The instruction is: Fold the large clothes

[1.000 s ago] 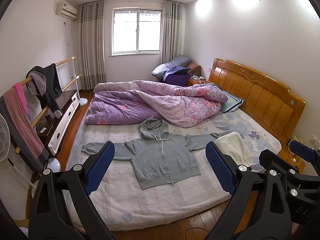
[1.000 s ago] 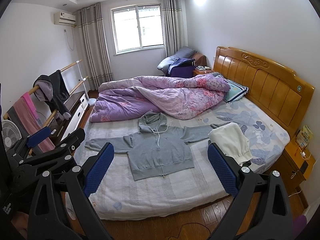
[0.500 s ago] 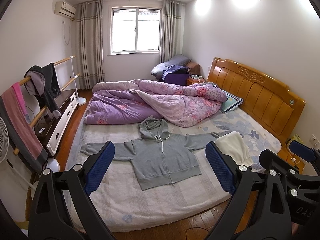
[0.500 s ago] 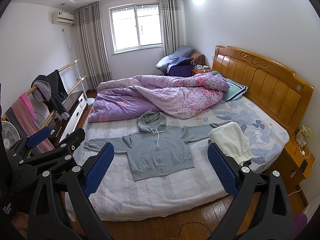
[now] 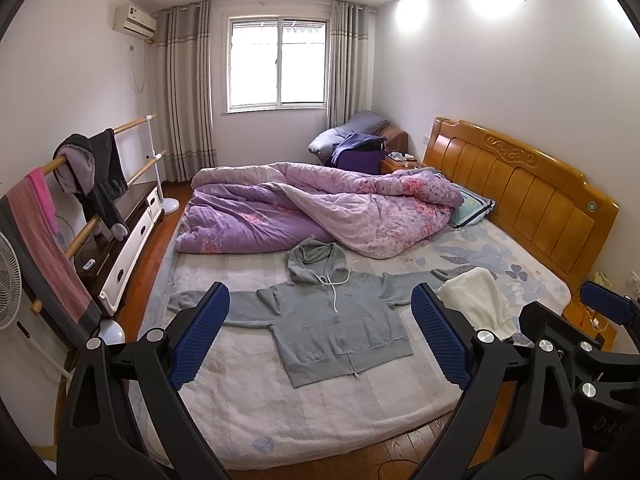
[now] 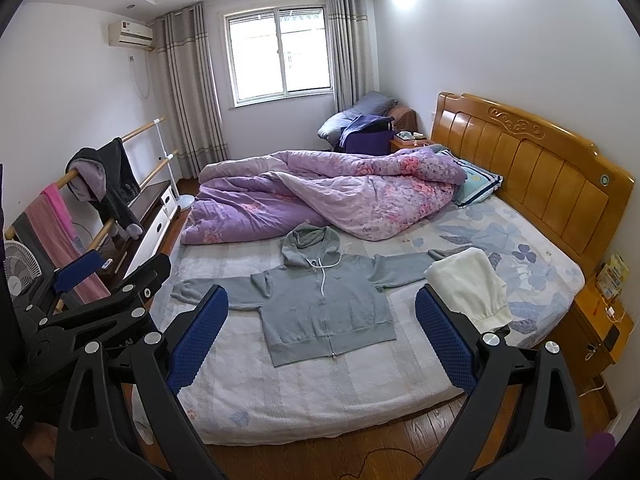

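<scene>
Grey hoodie (image 5: 340,320) flat, bed (image 5: 320,412) edge clear.

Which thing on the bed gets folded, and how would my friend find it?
Start at the big bed with the wooden headboard. In front of the bunched purple quilt lies the grey hoodie, spread flat with both sleeves stretched out. Its hood, white drawstrings and front zip set it apart from the cream cloth covering one cuff.

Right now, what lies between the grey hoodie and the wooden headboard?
A folded cream garment lies over the hoodie's sleeve end; beyond it, bare floral sheet up to the headboard. Right wrist view shows it best.
</scene>
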`<state>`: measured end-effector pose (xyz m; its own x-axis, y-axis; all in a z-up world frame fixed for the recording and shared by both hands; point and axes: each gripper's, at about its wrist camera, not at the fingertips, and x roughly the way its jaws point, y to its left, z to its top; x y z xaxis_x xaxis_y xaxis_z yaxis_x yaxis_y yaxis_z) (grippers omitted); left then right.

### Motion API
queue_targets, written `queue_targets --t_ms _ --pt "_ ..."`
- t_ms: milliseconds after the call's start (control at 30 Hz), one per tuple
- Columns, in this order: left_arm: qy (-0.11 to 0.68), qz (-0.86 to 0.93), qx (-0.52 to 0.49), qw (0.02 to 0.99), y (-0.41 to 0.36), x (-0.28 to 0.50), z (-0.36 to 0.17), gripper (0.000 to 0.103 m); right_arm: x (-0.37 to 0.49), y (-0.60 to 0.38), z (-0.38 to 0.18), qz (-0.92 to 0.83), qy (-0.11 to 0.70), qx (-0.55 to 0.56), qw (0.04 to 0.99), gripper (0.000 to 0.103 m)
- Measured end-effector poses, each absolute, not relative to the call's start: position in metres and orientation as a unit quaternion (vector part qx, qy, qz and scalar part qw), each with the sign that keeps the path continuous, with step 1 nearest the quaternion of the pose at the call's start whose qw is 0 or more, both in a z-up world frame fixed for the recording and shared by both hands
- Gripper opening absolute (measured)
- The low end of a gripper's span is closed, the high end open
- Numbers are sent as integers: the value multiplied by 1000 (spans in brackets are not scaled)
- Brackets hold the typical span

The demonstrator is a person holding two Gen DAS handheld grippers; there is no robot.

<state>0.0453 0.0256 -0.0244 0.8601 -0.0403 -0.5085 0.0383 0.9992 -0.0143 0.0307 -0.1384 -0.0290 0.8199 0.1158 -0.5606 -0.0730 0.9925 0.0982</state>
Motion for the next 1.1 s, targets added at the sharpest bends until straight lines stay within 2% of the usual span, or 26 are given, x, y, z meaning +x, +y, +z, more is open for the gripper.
queue_targets --t_ms 300,500,867,1100 --pt "287 2 -12 958 35 82 -39 92 70 -128 -42 74 320 25 944 91" --pt "322 27 -28 946 47 133 -66 92 131 -121 -67 114 348 18 930 91" --pt "430 84 -85 895 64 288 -145 93 303 -103 -139 202 430 1 880 91" --pt "478 152 -181 846 123 351 -213 93 383 -70 -200 248 474 -20 845 91"
